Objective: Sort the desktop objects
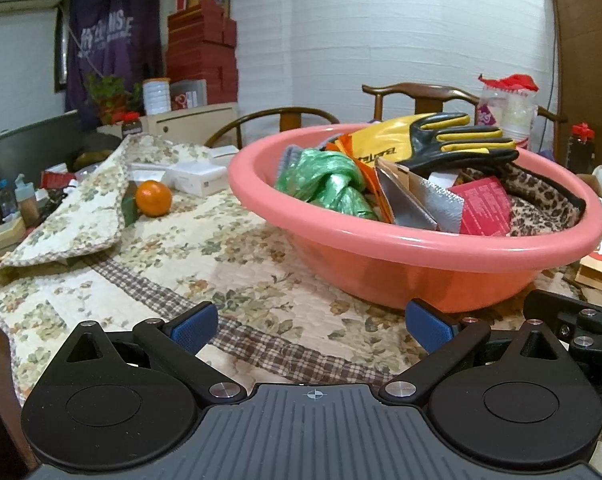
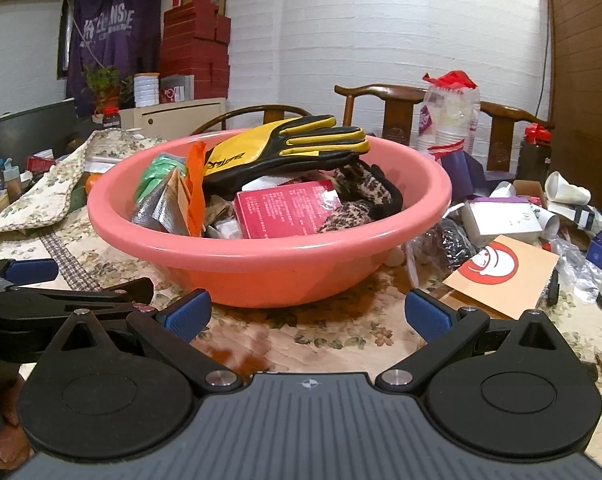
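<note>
Quilted table (image 1: 205, 256), orange (image 1: 153, 198), pink basin (image 1: 381, 248)

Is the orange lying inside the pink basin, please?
No, the orange sits on the floral quilt to the left of the pink basin, apart from its rim.

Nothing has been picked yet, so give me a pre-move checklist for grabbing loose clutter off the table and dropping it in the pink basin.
1. Left gripper jaws apart, holding nothing: ok.
2. Right gripper jaws apart, holding nothing: ok.
3. Pink basin upright on the quilted cloth: ok.
4. Room inside the basin: not ok, the yellow and black glove already rides above the rim.
5. Loose item within view: ok, the orange sits left of the basin.
6. Basin's stability if bumped: cannot tell.
</note>
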A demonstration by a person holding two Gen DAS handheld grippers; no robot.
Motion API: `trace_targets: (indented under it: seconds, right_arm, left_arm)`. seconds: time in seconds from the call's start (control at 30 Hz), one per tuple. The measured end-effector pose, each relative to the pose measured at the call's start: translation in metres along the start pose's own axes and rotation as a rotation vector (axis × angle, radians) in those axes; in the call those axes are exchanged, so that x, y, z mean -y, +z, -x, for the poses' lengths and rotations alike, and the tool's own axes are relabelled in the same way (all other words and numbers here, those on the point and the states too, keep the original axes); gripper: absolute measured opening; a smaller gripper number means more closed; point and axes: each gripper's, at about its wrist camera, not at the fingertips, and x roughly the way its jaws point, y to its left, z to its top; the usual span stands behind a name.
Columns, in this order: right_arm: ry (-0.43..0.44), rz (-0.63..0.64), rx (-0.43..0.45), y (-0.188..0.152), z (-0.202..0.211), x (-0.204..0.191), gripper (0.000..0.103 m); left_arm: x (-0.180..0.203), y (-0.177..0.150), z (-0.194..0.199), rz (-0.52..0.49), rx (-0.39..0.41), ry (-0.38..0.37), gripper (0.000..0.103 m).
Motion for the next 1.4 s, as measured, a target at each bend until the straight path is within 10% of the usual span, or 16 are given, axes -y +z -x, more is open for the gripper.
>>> trace_targets:
  seconds: [1.4]
  right_arm:
    - [0.006, -0.011, -0.004, -0.0033, -0.0049, 0.0035, 0.102]
  left_arm:
    - [0.0038, -0.0011, -0.0029, -0.017, 0.0, 0.014, 0.103]
